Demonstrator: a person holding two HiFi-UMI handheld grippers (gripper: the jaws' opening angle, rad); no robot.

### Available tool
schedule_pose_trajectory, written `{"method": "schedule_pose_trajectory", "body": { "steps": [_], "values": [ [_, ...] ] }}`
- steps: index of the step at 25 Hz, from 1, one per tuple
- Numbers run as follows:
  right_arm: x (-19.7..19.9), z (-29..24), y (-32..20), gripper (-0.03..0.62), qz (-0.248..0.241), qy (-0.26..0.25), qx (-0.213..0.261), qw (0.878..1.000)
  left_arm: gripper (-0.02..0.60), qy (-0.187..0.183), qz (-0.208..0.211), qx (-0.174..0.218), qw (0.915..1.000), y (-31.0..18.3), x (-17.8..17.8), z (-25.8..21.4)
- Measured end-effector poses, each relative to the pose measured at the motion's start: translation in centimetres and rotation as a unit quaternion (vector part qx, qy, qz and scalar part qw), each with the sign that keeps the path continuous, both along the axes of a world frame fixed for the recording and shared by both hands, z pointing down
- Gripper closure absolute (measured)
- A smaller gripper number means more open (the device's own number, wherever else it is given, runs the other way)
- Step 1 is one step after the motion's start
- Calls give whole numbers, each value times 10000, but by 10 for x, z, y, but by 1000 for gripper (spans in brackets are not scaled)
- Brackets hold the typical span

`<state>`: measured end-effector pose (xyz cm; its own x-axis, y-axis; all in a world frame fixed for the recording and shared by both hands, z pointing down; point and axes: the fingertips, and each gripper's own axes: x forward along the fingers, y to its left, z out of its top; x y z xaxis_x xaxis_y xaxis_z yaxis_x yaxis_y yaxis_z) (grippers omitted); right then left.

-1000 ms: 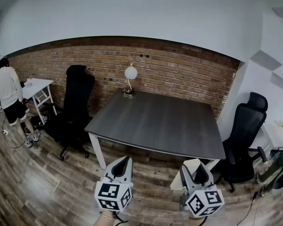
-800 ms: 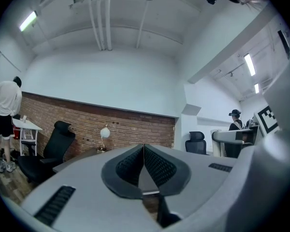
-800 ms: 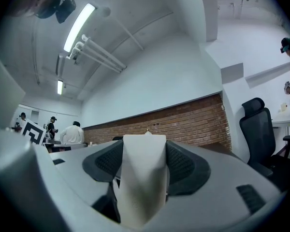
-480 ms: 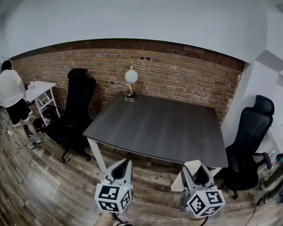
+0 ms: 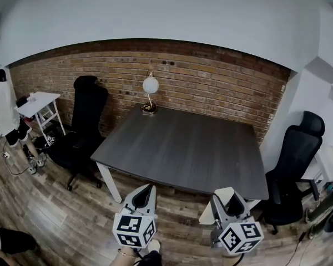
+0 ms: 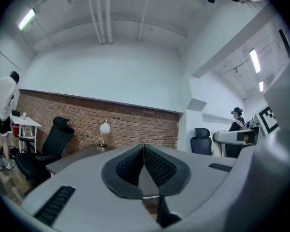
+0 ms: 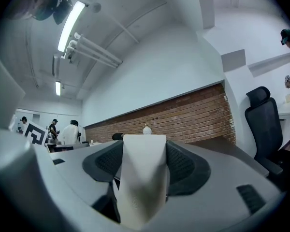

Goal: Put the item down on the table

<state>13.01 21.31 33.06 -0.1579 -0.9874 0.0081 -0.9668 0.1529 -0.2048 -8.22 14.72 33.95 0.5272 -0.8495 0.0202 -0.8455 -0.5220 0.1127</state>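
Jaws first: the right gripper [image 7: 144, 146] is clamped on a folded white paper towel [image 7: 141, 178], which stands up between the pads. The left gripper [image 6: 144, 148] is pressed shut with nothing in it.

From the head view, both grippers ride in the same low spot as a second ago, left gripper [image 5: 146, 193] and right gripper [image 5: 232, 199], and the paper towel [image 5: 210, 214] has not left its grip. The dark table [image 5: 188, 148] has drifted a touch closer and its near edge sits lower in frame. The person [image 5: 0, 107] in the white top has slid out toward the left edge. So I'd call this the approach: the towel hangs over the wood floor, short of the table's near edge, and the put-down is not yet done.

The count: one table, one globe lamp [image 5: 150, 85] at its far edge, two black office chairs, one left [image 5: 87, 115] and one right [image 5: 299, 154], one small white side table [image 5: 40, 101], one paper towel, two grippers.
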Motion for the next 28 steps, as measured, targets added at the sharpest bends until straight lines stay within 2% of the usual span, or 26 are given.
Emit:
{"method": "schedule_pose_trajectory", "body": {
  "steps": [9, 17, 28],
  "values": [
    [11, -14, -74, 298, -28, -22, 33, 10000, 561, 149, 89, 5, 9998, -80, 17, -4],
    [26, -17, -144, 298, 140, -157, 77, 9997, 561, 27, 278, 75, 9996, -153, 33, -10],
    [37, -9, -224, 298, 385, -281, 61, 9988, 561, -120, 389, 96, 9991, -239, 36, -7]
  ]
}}
